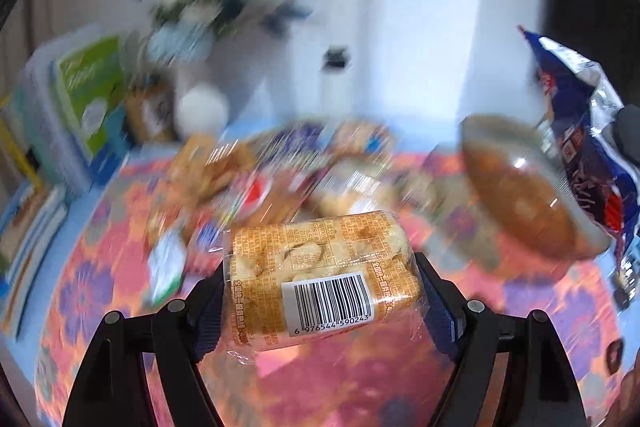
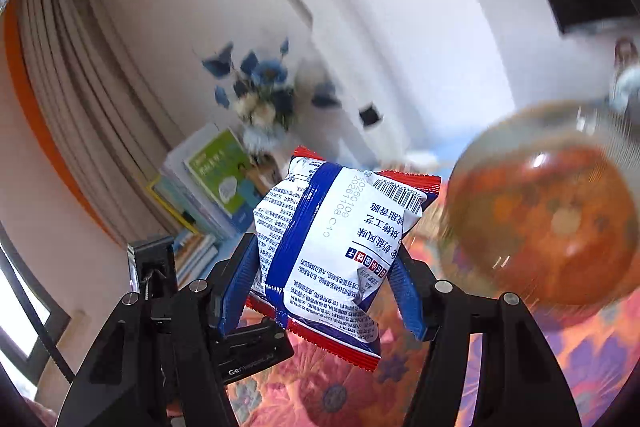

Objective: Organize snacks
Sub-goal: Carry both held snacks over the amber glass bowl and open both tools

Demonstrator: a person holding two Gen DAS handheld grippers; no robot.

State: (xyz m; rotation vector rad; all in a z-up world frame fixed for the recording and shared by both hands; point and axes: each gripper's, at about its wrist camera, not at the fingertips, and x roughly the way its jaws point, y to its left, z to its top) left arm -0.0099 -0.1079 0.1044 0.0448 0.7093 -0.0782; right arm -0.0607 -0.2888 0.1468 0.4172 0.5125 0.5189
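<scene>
My left gripper (image 1: pixel 320 303) is shut on an orange-tan clear-wrapped pastry pack (image 1: pixel 320 275) with a barcode, held above the flowered tablecloth (image 1: pixel 360 387). My right gripper (image 2: pixel 320 279) is shut on a blue, white and red snack bag (image 2: pixel 336 251), held up in the air; that bag also shows at the right of the left wrist view (image 1: pixel 584 147). A pile of blurred snack packs (image 1: pixel 272 179) lies on the table behind the pastry pack. A clear glass bowl (image 2: pixel 552 211), seen in both views (image 1: pixel 528 195), stands to the right.
A stack of books with a green cover (image 1: pixel 88 95) lies at the far left, also in the right wrist view (image 2: pixel 224 179). A vase of blue and white flowers (image 2: pixel 264 103) stands at the back by the white wall. Curtains (image 2: pixel 80 107) hang at left.
</scene>
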